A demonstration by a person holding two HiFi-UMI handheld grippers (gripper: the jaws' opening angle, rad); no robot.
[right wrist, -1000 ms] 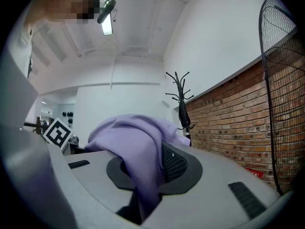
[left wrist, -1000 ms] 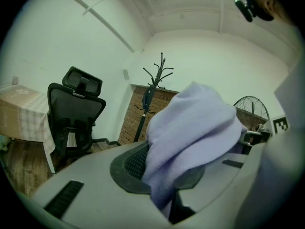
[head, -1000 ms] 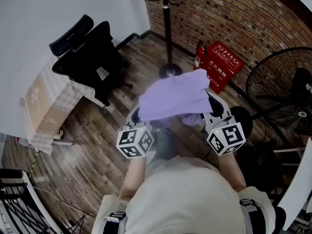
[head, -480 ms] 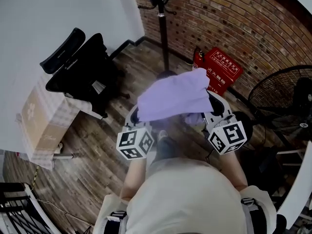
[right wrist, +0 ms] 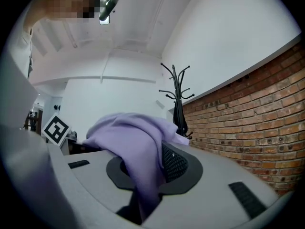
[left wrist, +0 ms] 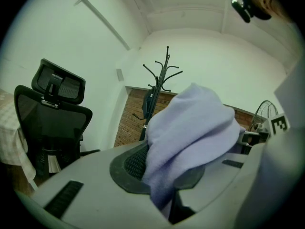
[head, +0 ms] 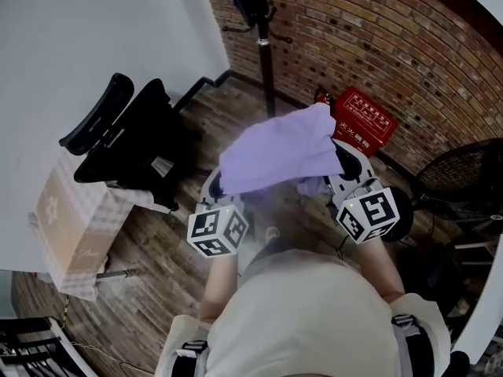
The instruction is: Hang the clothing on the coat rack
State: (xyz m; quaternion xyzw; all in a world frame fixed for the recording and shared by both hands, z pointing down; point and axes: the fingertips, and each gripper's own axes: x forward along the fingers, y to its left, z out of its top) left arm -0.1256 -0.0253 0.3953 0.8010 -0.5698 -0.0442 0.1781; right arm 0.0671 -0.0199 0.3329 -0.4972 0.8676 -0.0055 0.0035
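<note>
At frame centre, the lavender garment (head: 275, 151) is clamped in the left claw (left wrist: 164, 194) and the right claw (right wrist: 143, 194), well apart from the coat rack (head: 268, 69) at upper centre. Bunched cloth could be slid off a hook if released early.

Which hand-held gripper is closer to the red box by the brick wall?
Right. The right hand-held gripper, shut on the purple cloth, hovers close to the red box. The left hand-held gripper grips the cloth's other side, farther away, toward the black office chair.
</note>
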